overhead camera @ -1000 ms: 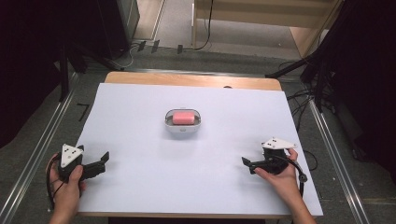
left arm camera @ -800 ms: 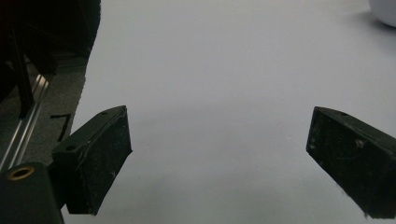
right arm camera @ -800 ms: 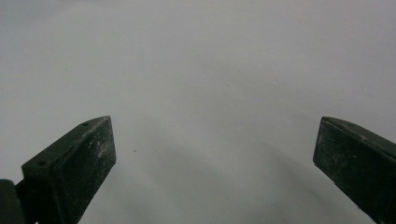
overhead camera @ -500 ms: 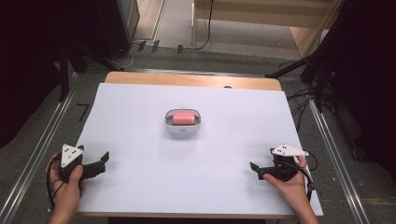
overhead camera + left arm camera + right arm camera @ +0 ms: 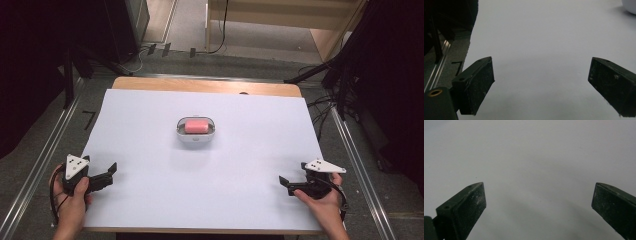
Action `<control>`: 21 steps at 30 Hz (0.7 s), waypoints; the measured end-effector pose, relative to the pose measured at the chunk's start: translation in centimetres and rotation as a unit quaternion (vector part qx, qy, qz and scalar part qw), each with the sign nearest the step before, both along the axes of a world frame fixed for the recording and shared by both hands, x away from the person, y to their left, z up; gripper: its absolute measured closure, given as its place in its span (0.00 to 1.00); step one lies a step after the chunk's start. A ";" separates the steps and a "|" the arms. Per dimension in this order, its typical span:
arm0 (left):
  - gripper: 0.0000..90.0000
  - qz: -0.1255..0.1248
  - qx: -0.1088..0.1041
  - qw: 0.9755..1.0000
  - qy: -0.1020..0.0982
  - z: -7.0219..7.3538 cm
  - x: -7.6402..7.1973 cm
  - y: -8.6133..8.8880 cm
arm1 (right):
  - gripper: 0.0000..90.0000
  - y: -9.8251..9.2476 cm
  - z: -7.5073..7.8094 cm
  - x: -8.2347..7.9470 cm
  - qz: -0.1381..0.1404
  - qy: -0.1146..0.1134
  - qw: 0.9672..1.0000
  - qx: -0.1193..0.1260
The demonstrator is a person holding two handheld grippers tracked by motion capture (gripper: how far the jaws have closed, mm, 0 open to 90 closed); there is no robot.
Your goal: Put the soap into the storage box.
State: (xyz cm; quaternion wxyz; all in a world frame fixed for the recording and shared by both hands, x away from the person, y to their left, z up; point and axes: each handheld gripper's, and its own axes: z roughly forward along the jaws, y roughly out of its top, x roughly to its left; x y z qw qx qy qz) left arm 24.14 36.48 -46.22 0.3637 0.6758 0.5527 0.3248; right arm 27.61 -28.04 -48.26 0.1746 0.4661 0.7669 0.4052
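A pink bar of soap (image 5: 196, 126) lies in a white oval dish (image 5: 196, 138) at the middle of the white table sheet (image 5: 150, 125). My left gripper (image 5: 111, 171) rests at the front left corner, jaws wide apart over bare sheet, as the left gripper view (image 5: 541, 75) confirms. A corner of the dish (image 5: 630, 6) peeks in at that view's top right. My right gripper (image 5: 284, 183) sits at the front right, held by a hand, jaws open and empty, with only sheet between them in the right gripper view (image 5: 539, 195).
The wooden table edge (image 5: 205, 85) shows beyond the sheet. Metal rails (image 5: 40, 165) run along both sides on the grey floor. Cables (image 5: 325, 105) and dark equipment stand at the right and back left.
The right gripper has drawn back toward the front right corner and lowered; the left gripper and the soap dish have stayed put.
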 end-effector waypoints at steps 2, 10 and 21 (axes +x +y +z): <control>0.08 0.000 0.000 1.000 -0.001 0.0 0.0 0.0 | 0.01 -0.5 0.0 -0.1 0.000 -0.004 1.000 0.003; 0.08 -0.001 0.000 1.000 -0.002 0.0 -0.1 0.0 | 0.01 -2.2 -0.1 -0.9 -0.023 -0.009 1.000 0.016; 0.08 -0.003 -0.001 1.000 -0.006 0.0 -0.1 0.0 | 0.01 -4.0 -0.1 -1.5 -0.051 -0.014 0.998 0.022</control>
